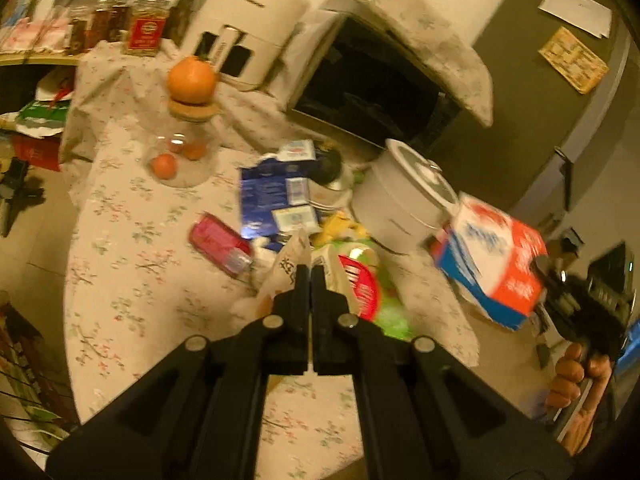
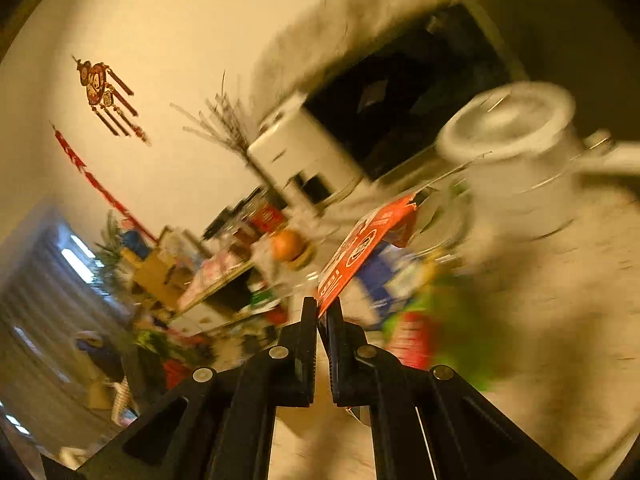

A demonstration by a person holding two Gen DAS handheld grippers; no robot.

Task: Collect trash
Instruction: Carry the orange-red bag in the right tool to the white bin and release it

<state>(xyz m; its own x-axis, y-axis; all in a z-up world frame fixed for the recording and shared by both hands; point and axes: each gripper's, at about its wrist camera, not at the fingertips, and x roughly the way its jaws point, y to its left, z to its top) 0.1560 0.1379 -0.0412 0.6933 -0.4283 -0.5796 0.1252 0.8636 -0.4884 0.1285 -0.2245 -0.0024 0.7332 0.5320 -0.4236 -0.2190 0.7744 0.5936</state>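
- Counter (image 1: 132, 248) draped in a floral cloth, carrying everything below.
- White appliance (image 1: 248, 20) at the back, beside a dark-fronted oven (image 1: 372, 92) under a floral cover.
- White lidded pot (image 1: 404, 196) right of centre on the counter, upright.
- Orange, white and blue carton (image 1: 496, 264) raised off the counter at the right, just in front of the pot, tilted; seen edge-on from the right wrist (image 2: 360, 252).
- Flattened blue box (image 1: 272, 196) lying mid-counter, left of the pot.
- Glass jar (image 1: 184, 156) with a cork lid, small oranges inside, one large orange (image 1: 191, 79) resting on the lid.
- Pink packet (image 1: 220, 246) flat on the cloth, just left of the trash heap.
- Green and red wrapper (image 1: 364, 288) and a pale paper bag (image 1: 288, 268) heaped directly ahead of the left claw.
- Left claw (image 1: 310, 270) pressed together with only a slit between the fingers, tips at the paper bag; a grip on it cannot be told.
- Right claw (image 2: 322, 306) clamped on the carton's edge, held by a hand (image 1: 580, 376).
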